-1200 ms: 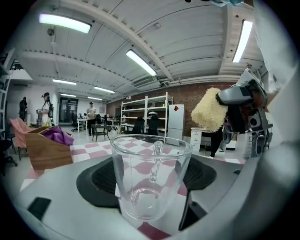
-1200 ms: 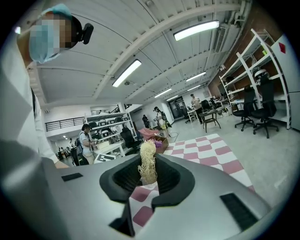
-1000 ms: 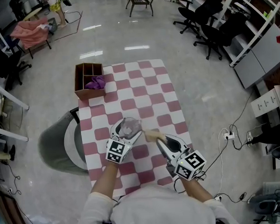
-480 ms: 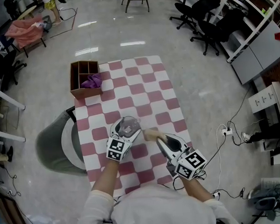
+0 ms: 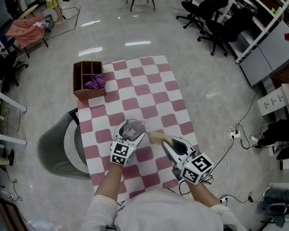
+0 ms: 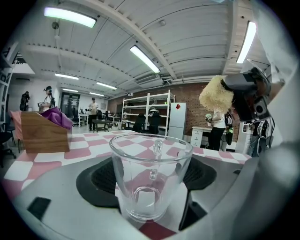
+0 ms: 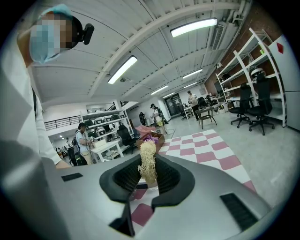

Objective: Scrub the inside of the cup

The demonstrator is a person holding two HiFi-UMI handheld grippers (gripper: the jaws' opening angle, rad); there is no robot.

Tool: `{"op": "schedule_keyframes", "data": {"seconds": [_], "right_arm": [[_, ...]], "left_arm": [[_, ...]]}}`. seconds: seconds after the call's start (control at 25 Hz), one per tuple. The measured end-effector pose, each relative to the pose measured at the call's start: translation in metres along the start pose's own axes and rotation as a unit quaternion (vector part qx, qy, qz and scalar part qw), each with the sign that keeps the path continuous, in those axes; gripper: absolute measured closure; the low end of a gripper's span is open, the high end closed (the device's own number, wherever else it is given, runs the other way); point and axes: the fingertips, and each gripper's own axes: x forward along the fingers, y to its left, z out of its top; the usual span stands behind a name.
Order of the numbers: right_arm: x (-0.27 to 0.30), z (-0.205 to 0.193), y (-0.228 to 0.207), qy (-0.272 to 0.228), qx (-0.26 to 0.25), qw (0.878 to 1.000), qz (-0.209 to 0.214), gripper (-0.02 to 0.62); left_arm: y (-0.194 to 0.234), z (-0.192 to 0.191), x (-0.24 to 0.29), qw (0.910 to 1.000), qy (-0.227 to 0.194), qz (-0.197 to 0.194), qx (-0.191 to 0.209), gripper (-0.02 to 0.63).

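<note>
Right, status. Our left gripper (image 5: 130, 135) is closed on the glass cup (image 6: 151, 176), jaws pinching its lower wall from both sides, mouth up. We hold it over the near half of the checkered table (image 5: 148, 88), roughly mid-width. Our right gripper (image 7: 147, 178) is clamped on a yellowish fibrous scrubber (image 7: 147, 161) that sticks out past the jaw tips. In the left gripper view the scrubber sits above and right of the rim, apart from the glass, and nothing is inside the cup. So we read this as the approach step, with scrubbing not yet begun. Next we need to line the scrubber over the mouth, lower it in, and rub wall and base with the cup braced against twisting. The wooden box (image 5: 88, 80) at the far left corner is well clear.
</note>
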Motion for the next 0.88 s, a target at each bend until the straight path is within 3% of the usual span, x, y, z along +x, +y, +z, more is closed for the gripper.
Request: {"op": "schedule_keyframes", "data": {"seconds": [0.88], "right_arm": [[-0.012,0.004,0.014,-0.014,-0.011,1.000,0.017,0.511]], "left_arm": [[0.001,0.000,-0.024,0.9996,0.016,0.022,-0.007,0.225]]}}
